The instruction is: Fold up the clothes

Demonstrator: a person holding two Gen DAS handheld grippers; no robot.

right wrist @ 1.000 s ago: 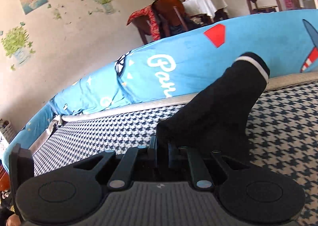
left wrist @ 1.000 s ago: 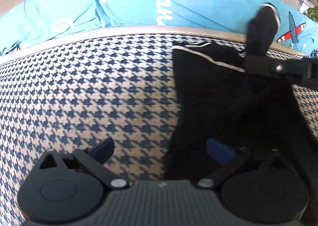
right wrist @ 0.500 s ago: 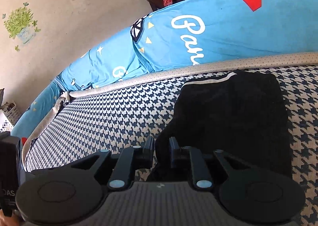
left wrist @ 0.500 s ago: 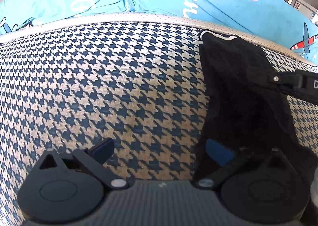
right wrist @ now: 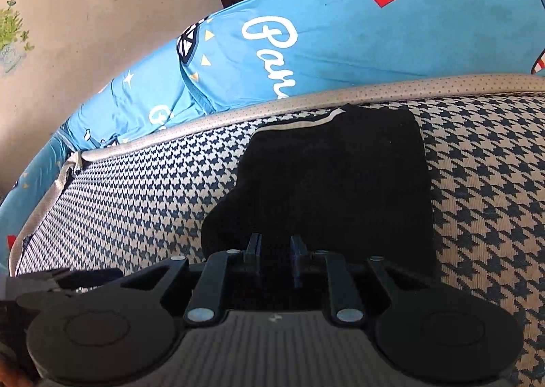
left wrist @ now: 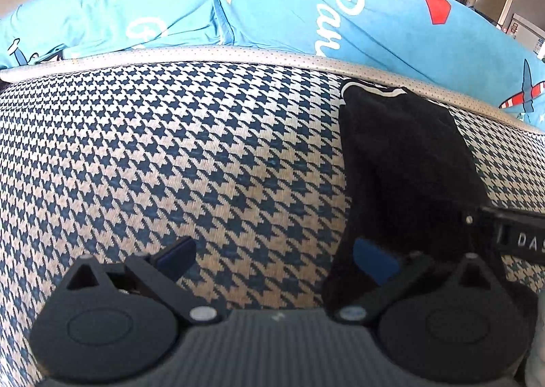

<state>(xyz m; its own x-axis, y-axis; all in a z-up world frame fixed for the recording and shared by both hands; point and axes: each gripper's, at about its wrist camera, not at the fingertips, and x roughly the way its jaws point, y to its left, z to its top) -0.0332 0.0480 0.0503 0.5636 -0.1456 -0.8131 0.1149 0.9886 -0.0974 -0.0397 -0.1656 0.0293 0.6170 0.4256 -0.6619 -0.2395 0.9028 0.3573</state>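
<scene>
A black knit garment with a thin white stripe along its far edge [right wrist: 337,179] lies flat on the navy-and-cream houndstooth cushion [left wrist: 170,155], already doubled into a rough rectangle whose long axis runs from the near edge toward the bright blue printed cover [left wrist: 289,5] behind the cushion's grey piped border.

The right gripper [right wrist: 276,247] sits at the garment's near edge. Its 2 dark fingers stand a narrow gap apart over the black cloth; whether any fabric is pinched between them cannot be told, since black lies on black there, but the pads look parted rather than pressed together. The garment stretches straight ahead of it, away from the hand.

The left gripper [left wrist: 272,259] has its jaws wide apart, holding nothing. Its blue-padded left finger [left wrist: 175,256] hangs over bare houndstooth, while the right one [left wrist: 374,262] overlaps the garment's left margin, so the cloth lies to that gripper's right and forward.

The right hand is judged the nearer of the 2. Any further fold would likely turn on the long axis, bringing the near end toward the striped far end, or on squaring the uneven left side.
</scene>
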